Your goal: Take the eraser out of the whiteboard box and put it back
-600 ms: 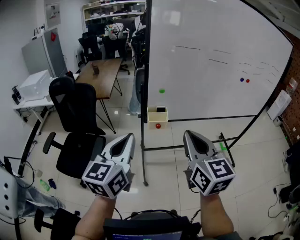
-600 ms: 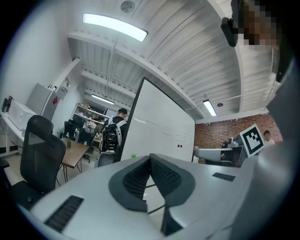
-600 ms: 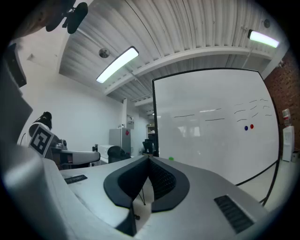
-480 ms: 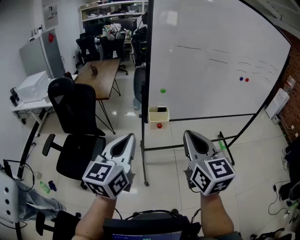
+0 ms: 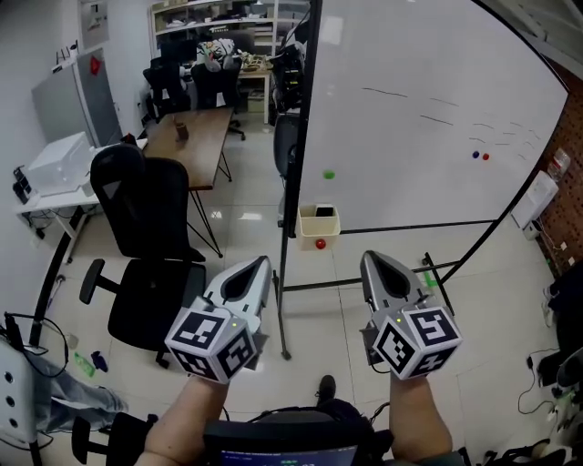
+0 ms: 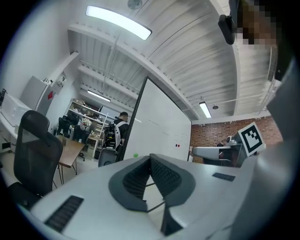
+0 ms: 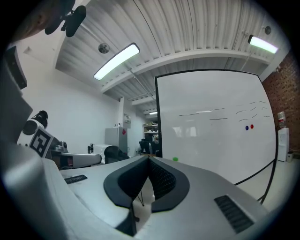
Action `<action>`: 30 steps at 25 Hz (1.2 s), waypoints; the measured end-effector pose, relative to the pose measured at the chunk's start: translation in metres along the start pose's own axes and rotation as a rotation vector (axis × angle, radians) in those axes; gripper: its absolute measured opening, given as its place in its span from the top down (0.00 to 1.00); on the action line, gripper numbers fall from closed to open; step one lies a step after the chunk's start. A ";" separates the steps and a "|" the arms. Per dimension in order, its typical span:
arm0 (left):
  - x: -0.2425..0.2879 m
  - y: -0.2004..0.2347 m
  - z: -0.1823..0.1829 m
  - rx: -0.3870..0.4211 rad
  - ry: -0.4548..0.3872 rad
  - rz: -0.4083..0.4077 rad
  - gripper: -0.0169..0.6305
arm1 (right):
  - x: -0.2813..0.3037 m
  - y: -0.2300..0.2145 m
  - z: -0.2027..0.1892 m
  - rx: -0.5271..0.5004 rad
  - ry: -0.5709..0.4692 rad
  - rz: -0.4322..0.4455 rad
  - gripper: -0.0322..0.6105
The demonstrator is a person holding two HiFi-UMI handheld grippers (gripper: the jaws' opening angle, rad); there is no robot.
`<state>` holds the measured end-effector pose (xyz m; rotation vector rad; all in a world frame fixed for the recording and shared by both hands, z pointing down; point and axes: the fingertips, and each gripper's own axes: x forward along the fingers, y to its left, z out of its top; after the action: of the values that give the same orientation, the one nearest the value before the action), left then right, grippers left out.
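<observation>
Here, whiteboard box, eraser inside

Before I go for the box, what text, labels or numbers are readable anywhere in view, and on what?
Nothing here can be read.
Whiteboard: faint pen strokes, too small to read.
Wall poster: print too small to read.
Red sticker on the grey cabinet: blurred.
Box: no label visible.
Marker cubes: black-and-white square patterns, no letters.
</observation>
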<state>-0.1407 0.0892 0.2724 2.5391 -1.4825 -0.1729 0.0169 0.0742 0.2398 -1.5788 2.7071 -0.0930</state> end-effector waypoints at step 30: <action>0.231 0.034 0.017 0.047 0.005 0.153 0.94 | 0.167 -0.177 0.001 0.037 0.014 0.197 0.91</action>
<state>-0.0593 -0.1306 0.2627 2.4458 -1.6899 -0.1106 0.0888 -0.1578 0.2530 -1.2991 2.8355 -0.1516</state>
